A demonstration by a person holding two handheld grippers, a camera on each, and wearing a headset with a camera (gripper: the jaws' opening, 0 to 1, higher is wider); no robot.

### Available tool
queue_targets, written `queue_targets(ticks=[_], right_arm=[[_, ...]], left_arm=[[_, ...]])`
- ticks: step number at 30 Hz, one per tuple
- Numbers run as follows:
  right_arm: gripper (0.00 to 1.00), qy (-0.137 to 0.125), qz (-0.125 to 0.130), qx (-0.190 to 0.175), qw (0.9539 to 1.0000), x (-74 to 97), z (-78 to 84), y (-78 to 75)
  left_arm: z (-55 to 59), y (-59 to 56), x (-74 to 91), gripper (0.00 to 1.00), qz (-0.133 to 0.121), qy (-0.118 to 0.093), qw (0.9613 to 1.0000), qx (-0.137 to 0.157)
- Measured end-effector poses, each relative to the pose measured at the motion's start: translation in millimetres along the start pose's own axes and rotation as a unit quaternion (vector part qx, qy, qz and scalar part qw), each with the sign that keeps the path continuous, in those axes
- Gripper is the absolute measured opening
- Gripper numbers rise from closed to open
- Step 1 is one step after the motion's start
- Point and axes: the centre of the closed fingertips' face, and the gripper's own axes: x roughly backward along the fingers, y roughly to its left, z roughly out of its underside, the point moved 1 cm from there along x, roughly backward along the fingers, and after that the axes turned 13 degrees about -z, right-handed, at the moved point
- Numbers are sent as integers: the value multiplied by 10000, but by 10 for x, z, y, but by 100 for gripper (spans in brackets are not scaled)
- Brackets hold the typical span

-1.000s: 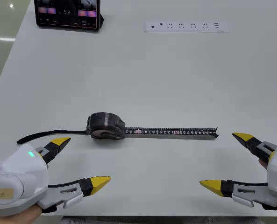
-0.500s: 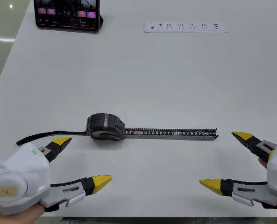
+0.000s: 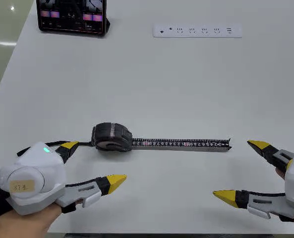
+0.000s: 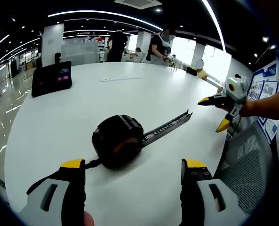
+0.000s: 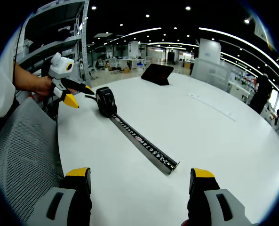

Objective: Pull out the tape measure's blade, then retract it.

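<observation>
A black tape measure [image 3: 111, 136] lies on the white table [image 3: 147, 89] with its blade [image 3: 181, 144] pulled out to the right; the blade's hook [image 3: 229, 143] rests on the table. A black wrist strap [image 3: 32, 146] trails off to the left. My left gripper [image 3: 94, 163] stands open just left of and in front of the tape measure [image 4: 118, 140], which sits beyond its yellow tips. My right gripper [image 3: 244, 171] is open near the table's front right, a short way from the blade's end [image 5: 170, 165]. Neither holds anything.
A dark tablet [image 3: 71, 15] stands at the back left and a white power strip [image 3: 197, 30] lies at the back right. A grey mesh chair [image 5: 21, 155] sits beside the table edge. People stand in the distance [image 4: 160, 44].
My left gripper has moved right and forward, nearer the tape measure's case. The right gripper and the tape measure have stayed put.
</observation>
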Motion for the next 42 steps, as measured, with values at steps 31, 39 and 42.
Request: queue_targets(ticks=[31, 39, 42], right_arm=[[84, 79, 21, -70, 9999, -1, 78, -72], [83, 124, 14, -117, 9999, -8, 104, -75], [82, 129, -4, -94, 9999, -13, 101, -77]], left_arm=[[-157, -51, -330, 79, -146, -55, 9987, 488], [-166, -51, -348, 79, -275, -74, 9980, 562], [-172, -46, -358, 79, -369, -90, 9973, 629]])
